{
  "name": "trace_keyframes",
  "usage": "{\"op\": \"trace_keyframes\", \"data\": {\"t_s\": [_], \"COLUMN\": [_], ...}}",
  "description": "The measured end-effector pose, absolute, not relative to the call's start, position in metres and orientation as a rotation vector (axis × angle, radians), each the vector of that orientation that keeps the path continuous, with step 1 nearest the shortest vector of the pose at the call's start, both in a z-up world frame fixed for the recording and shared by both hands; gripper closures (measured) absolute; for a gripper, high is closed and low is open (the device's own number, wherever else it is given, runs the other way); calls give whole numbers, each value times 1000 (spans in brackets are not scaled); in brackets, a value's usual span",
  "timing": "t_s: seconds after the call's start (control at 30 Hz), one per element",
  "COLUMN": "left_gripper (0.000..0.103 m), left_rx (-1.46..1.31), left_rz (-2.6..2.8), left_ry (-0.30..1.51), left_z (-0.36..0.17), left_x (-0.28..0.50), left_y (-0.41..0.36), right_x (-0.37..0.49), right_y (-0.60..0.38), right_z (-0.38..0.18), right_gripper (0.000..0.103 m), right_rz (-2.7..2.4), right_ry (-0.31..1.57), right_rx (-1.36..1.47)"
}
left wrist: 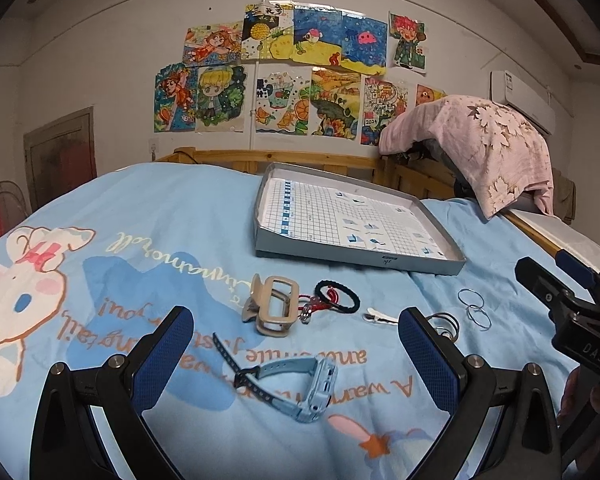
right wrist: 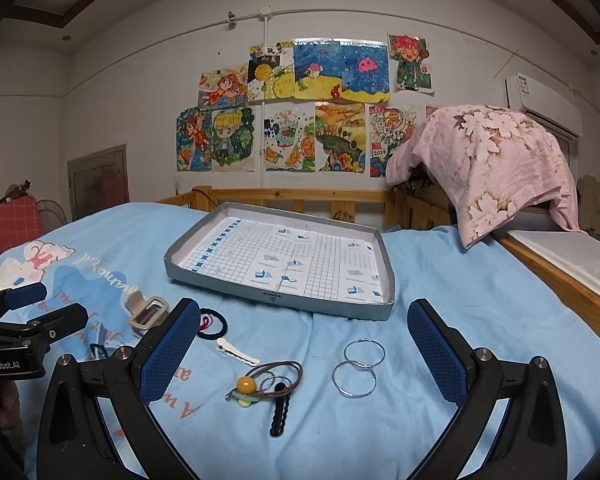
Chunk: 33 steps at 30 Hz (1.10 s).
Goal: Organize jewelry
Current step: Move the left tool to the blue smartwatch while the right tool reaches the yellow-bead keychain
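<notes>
Jewelry lies scattered on a light blue bedsheet. In the left wrist view a blue-grey watch point(left wrist: 300, 384) rests between the fingers of my open left gripper point(left wrist: 296, 356), with a beige hair claw point(left wrist: 274, 310), a black hair tie point(left wrist: 337, 297) and a white clip point(left wrist: 380, 317) beyond it. In the right wrist view my right gripper point(right wrist: 300, 356) stands open over a cord with a yellow bead point(right wrist: 266, 382), a black strap point(right wrist: 281, 412) and two silver hoops point(right wrist: 358, 366). The grey tray point(right wrist: 276, 298) lined with grid paper sits farther back, with nothing in it.
A wooden bed rail point(right wrist: 300, 194) runs behind the tray. A pink flowered cloth point(right wrist: 496, 168) drapes over something at the back right. Drawings cover the wall. The other gripper shows at each view's edge: right point(left wrist: 572, 304), left point(right wrist: 24, 320).
</notes>
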<state>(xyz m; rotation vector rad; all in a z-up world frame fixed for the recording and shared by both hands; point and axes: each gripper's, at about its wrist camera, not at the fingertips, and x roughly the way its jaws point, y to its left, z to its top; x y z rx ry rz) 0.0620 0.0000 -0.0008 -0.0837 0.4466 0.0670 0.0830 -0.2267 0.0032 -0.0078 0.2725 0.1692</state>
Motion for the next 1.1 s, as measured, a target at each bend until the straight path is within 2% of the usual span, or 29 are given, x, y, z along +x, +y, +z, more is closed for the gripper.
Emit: {"op": "trace_keyframes", "data": {"t_s": [0.6,0.67,0.83,0.97,1.1], "left_gripper": [0,3,23,38,45], "left_rx": [-50,-43,-41,-64,-89], "left_rz": [27,2,-64,-103,-120], "left_ry": [479,488,541,606,650], "left_z": [-17,-20,-33,-45,-53], "left_x": [91,92,98,104,108], "left_y": [-12,-16,-20,-20,-17], "right_x": [134,138,147,154,159], "right_y": [-223,-221,-221,-223,-222], "right_z": [-26,-32,-47,-59,-69], "right_gripper": [1,3,33,47,56], "right_rz": [226,245,298,327,344], "right_ry": [402,429,500,567,622], "right_rx": [-30,-27,-4,17,29]}}
